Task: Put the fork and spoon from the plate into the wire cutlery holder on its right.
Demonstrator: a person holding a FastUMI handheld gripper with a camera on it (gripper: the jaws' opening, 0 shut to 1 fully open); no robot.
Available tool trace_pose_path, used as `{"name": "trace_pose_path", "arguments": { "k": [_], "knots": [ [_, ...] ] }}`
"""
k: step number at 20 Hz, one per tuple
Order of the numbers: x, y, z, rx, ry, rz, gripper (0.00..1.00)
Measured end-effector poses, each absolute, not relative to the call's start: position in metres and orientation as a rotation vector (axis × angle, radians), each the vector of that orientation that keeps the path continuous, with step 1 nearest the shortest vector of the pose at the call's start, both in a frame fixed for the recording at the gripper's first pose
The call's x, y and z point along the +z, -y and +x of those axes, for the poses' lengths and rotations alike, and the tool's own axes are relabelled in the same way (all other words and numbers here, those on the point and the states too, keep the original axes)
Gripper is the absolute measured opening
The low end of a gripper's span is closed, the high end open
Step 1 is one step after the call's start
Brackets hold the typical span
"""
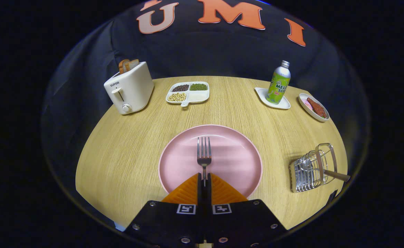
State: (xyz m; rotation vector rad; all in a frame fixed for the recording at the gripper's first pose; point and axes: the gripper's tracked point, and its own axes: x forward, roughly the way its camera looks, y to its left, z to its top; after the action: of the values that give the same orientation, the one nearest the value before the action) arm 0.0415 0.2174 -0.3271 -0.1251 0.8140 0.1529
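Between my gripper's (204, 179) two fingers sits the handle of the fork (204, 155), and the fingers are drawn together on it from both sides, so I judge I have it clamped. I hold it by the handle end because that leaves the tines pointing forward over the pink plate (174, 155), free to go into the holder first or be turned. Whether the fork is lifted or lying flat on the plate, I cannot tell from this angle.

Off to the right of the plate, well apart from it, stands the wire cutlery holder (312, 170) on the wooden table (126, 148). A handle (338, 176) pokes out of it toward the table edge; I take that for the spoon, already put away, though its bowl is lost among the wires and I cannot be sure.

My own fingers cover the fork's handle, so how much of it I have is hidden.
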Motion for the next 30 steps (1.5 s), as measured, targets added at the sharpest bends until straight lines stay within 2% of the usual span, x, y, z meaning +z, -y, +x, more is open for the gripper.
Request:
{"name": "trace_pose_path", "arguments": {
  "k": [14, 22, 30],
  "knots": [
    [-0.251, -0.111, 0.04, 0.219, -0.816, -0.231, 0.03],
    [-0.221, -0.03, 0.026, 0.238, -0.908, -0.302, 0.03],
    [-0.228, 0.026, 0.014, 0.236, -1.063, -0.351, 0.03]
  ]
}}
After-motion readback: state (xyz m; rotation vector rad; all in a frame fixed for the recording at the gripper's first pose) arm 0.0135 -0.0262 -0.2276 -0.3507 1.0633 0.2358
